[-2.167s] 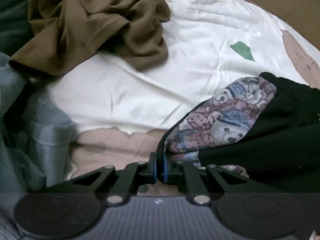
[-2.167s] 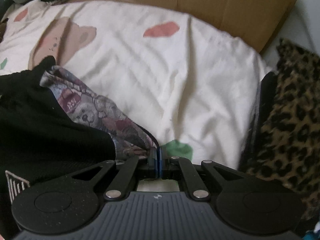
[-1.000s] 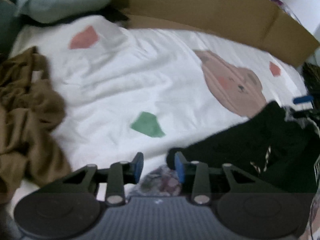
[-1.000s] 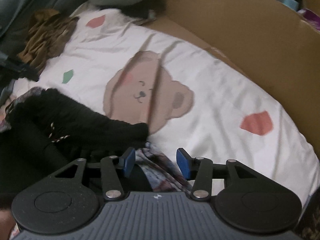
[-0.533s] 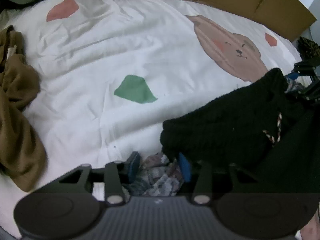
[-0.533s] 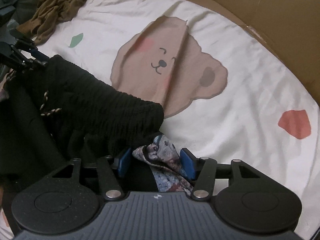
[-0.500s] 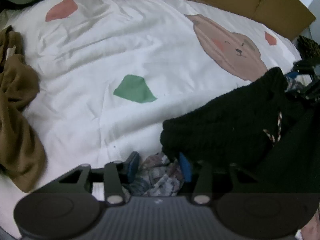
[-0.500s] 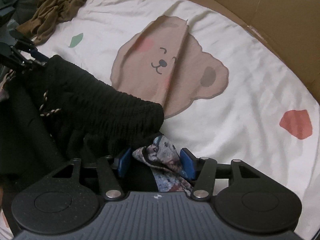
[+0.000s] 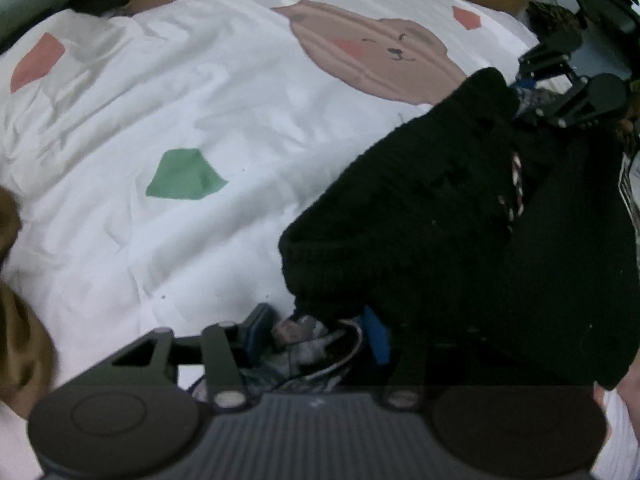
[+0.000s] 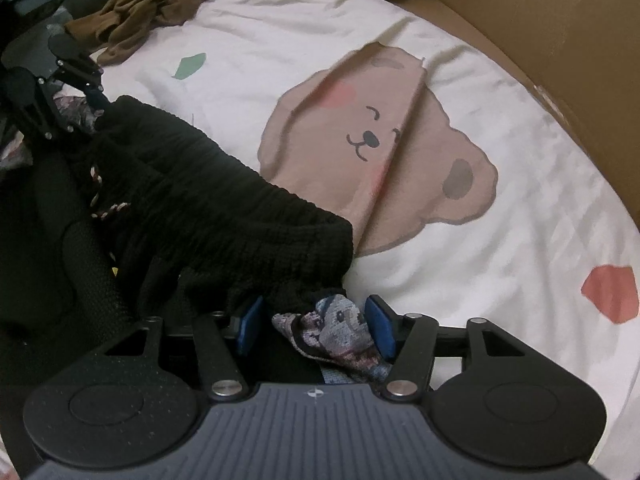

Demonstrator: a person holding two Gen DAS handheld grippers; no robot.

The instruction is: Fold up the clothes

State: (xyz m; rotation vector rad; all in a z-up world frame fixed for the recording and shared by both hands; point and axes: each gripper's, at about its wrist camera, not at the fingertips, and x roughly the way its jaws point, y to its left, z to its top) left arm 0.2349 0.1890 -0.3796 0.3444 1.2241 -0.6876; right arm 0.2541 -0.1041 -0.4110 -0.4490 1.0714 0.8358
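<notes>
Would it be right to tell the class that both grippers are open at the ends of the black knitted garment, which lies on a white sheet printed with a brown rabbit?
Not quite: the print on the white sheet is a brown bear face, as the right wrist view shows. The rest stands: the left gripper and right gripper are both open at the black knitted garment.

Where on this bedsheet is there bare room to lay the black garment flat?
Free: the bedsheet between the brown clothes, cardboard wall and black garment, across the bear print. Crowded: the near edge under both grippers.
</notes>
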